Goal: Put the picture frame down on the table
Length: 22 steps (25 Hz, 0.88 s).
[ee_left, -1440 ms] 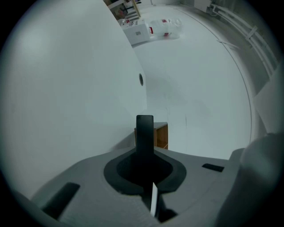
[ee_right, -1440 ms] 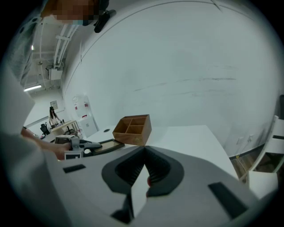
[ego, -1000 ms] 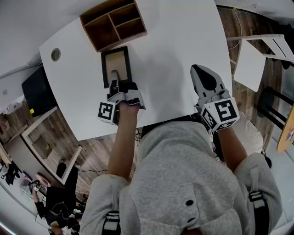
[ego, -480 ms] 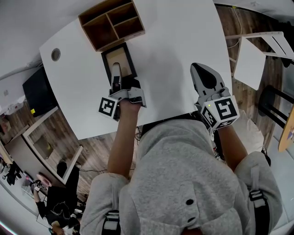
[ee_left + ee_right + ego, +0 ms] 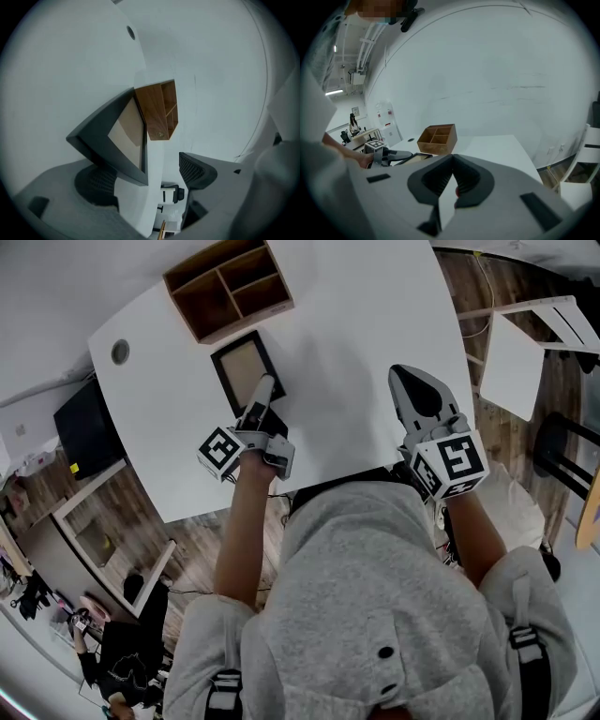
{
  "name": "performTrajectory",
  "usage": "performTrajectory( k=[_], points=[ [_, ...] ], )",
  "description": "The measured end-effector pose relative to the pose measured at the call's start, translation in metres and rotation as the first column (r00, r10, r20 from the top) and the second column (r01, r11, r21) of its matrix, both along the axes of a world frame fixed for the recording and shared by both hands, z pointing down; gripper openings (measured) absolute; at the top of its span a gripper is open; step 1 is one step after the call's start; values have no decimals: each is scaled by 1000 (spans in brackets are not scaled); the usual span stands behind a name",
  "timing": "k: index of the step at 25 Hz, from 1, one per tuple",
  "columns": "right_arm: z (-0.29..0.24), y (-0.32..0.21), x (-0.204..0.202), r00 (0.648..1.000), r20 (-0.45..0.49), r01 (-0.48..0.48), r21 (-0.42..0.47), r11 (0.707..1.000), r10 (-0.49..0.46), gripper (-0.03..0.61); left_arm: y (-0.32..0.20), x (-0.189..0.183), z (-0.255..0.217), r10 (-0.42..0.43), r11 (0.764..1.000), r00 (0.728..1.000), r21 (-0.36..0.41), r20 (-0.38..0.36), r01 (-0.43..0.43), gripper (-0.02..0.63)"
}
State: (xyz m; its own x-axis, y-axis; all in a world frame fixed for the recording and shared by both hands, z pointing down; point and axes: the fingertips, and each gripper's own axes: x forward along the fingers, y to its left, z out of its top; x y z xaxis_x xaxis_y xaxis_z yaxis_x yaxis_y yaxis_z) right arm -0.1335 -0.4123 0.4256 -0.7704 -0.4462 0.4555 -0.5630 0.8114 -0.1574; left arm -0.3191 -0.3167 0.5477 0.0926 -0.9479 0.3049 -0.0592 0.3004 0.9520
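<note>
1. I see the frame (image 5: pixel 244 367) lying flat and face up on the left half of the table (image 5: pixel 375 306). It sits just near of the box (image 5: pixel 230 287), with a strip of bare table between them.
2. My left gripper (image 5: pixel 265 397) comes in from the near side at the frame's near right corner. Its jaws stand wide apart and clamp nothing.
3. In the left gripper view the frame (image 5: pixel 125 131) overlaps the pad of one jaw, and its near corner points into the gap (image 5: pixel 150 173). The other jaw stands well clear of the frame. I cannot tell whether the first pad touches the frame or only sits behind it.
4. Past the frame in that view I see the box (image 5: pixel 161 112), wooden with open compartments. Farther still is the hole (image 5: pixel 131 32) in the table top.
5. In the head view that hole (image 5: pixel 120 352) is at the table's far left corner, well apart from the frame.
6. My right gripper (image 5: pixel 405 381) is over the right half of the table, close to the near edge and well apart from the frame. I cannot tell whether it rests on the top.
7. The right gripper view shows its jaws (image 5: pixel 451 159) pressed together at the tips, with nothing between them.
8. Far left in that view the box (image 5: pixel 437 137) stands on the table. The frame (image 5: pixel 416 157) lies low beside it, on its near side.
</note>
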Motion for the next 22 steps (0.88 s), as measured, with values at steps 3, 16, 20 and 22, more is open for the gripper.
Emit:
performTrajectory(
  k=[3, 16, 20, 22],
  points=[
    [-3, 4, 3, 1000, 4, -3, 5, 1000, 3, 26, 9, 14, 2, 116, 993, 993, -30, 19, -116, 391],
    [-27, 36, 17, 999, 33, -43, 76, 996, 40, 26, 49, 50, -8, 440, 898, 897, -24, 45, -440, 390],
    [-42, 57, 31, 997, 42, -66, 111, 992, 62, 26, 68, 53, -34, 458, 886, 853, -53, 249, -461, 389],
    [-49, 72, 38, 996, 48, -80, 124, 989, 74, 26, 82, 52, -51, 452, 885, 809, -73, 375, -460, 357]
  ],
)
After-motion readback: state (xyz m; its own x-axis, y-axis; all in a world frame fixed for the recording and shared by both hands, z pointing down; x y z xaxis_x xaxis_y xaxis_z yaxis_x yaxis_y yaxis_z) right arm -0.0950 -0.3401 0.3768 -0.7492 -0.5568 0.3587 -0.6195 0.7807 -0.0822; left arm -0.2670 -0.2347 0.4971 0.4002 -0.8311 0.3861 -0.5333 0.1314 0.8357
